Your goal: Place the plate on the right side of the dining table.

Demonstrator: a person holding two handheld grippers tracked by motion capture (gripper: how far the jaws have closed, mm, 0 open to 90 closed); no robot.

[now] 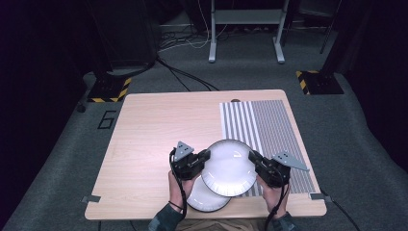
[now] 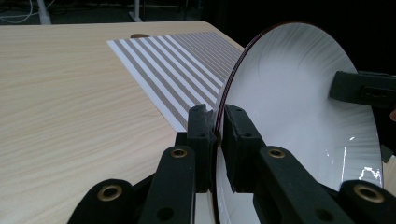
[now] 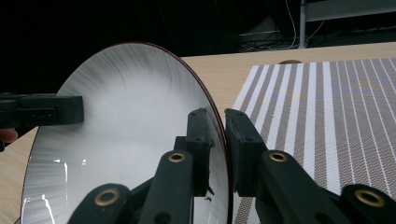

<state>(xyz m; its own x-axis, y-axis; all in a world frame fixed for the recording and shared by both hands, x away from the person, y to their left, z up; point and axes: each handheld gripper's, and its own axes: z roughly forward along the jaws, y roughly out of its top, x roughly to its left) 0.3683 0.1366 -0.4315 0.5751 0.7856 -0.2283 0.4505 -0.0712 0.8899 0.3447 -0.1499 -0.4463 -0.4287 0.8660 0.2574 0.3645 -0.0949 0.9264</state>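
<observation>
A white plate [image 1: 228, 166] with a dark rim is held above the table between both grippers. My left gripper [image 1: 206, 156] is shut on its left rim, and my right gripper [image 1: 252, 157] is shut on its right rim. In the left gripper view the plate [image 2: 299, 98] stands edge-on between the jaws of the left gripper [image 2: 218, 122], with the other gripper's jaw across it. In the right gripper view the plate [image 3: 126, 126] sits likewise in the right gripper [image 3: 223, 125]. A second white plate [image 1: 204, 198] lies on the table under the held one, near the front edge.
A striped placemat [image 1: 269, 130] covers the right part of the wooden table [image 1: 154, 130]; the held plate overlaps its near left corner. Bare wood lies to the left and behind. Cables and stand legs lie on the floor beyond the table.
</observation>
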